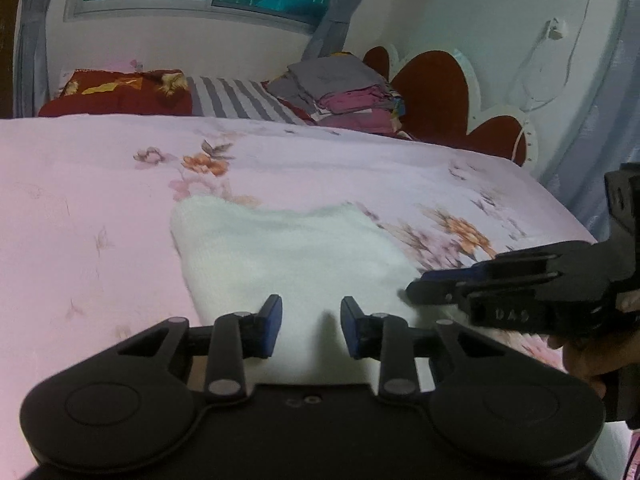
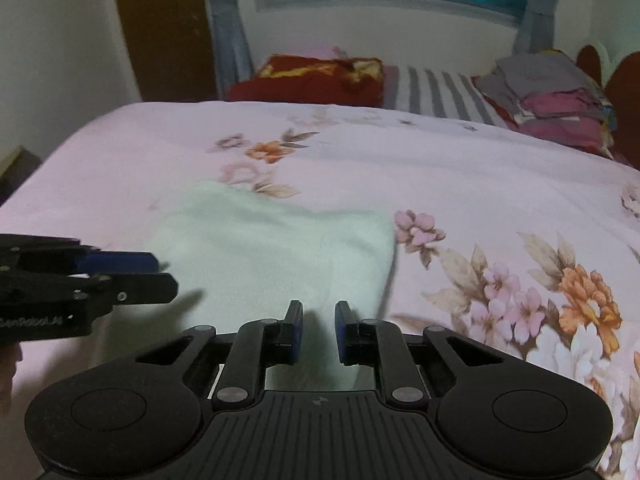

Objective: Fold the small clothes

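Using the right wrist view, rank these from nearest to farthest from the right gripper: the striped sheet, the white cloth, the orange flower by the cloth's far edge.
From the right gripper:
1. White cloth, right under the fingers.
2. Orange flower, just past the cloth's far edge, mid-bed.
3. Striped sheet, at the bed's far end, under the window.

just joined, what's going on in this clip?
A person holds a two-finger gripper in each hand over a bed with a pink floral sheet. A small white cloth lies flat on the sheet in front of both. The left gripper and the right gripper hover at the cloth's near edge, jaws apart, holding nothing. A stack of folded clothes sits at the far end of the bed.
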`<act>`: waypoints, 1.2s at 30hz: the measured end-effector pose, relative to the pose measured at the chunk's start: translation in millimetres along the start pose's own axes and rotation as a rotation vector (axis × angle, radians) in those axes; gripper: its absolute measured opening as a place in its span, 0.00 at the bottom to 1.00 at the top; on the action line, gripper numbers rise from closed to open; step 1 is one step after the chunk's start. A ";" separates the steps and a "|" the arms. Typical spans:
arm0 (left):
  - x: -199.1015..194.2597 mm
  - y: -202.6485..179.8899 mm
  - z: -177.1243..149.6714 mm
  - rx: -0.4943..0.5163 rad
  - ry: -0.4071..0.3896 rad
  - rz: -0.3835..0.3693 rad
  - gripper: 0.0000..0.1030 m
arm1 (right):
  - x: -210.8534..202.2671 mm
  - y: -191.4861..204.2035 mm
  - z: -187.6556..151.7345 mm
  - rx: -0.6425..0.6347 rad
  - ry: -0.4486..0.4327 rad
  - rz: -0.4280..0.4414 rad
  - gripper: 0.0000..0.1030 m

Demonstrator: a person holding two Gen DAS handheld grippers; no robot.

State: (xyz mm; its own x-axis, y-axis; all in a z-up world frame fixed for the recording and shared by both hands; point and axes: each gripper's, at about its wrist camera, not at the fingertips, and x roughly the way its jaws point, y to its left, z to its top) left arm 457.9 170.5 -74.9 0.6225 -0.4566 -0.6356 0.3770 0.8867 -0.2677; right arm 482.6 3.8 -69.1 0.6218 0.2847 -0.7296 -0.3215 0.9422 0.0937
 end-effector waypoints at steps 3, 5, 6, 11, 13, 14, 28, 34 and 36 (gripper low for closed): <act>1.4 -10.1 -17.8 0.029 0.029 0.032 0.27 | -4.0 5.5 -19.0 -0.035 0.028 0.000 0.15; -3.5 -15.7 -26.9 0.021 0.022 0.048 0.27 | -0.5 3.1 -28.3 -0.039 0.045 -0.020 0.15; -9.7 -19.4 -31.0 0.015 0.014 0.056 0.27 | -2.6 0.5 -30.0 -0.020 0.041 -0.018 0.15; -37.6 -33.0 -61.3 -0.046 0.000 0.084 0.27 | -39.5 7.3 -42.5 -0.021 -0.010 0.028 0.15; -44.3 -34.9 -76.1 -0.089 0.010 0.086 0.27 | -46.8 13.2 -60.7 -0.040 0.013 0.051 0.15; -48.0 -35.5 -81.4 -0.107 0.011 0.092 0.27 | -48.1 15.8 -70.7 -0.051 0.030 0.056 0.15; -133.2 -93.0 -142.4 -0.159 -0.036 0.186 0.27 | -143.5 9.1 -151.5 0.023 -0.001 0.070 0.15; -185.2 -144.4 -148.2 -0.149 -0.130 0.210 0.43 | -217.5 21.7 -173.7 0.035 -0.091 0.084 0.15; -199.9 -164.0 -151.7 -0.135 -0.163 0.242 0.77 | -238.4 26.3 -178.1 0.041 -0.117 0.083 0.15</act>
State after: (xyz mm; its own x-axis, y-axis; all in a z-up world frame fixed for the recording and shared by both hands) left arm 167.5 127.5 -13.8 0.7887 -0.2273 -0.5712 0.1173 0.9677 -0.2232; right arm 198.7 -70.7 -13.3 0.6739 0.3782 -0.6347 -0.3474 0.9204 0.1795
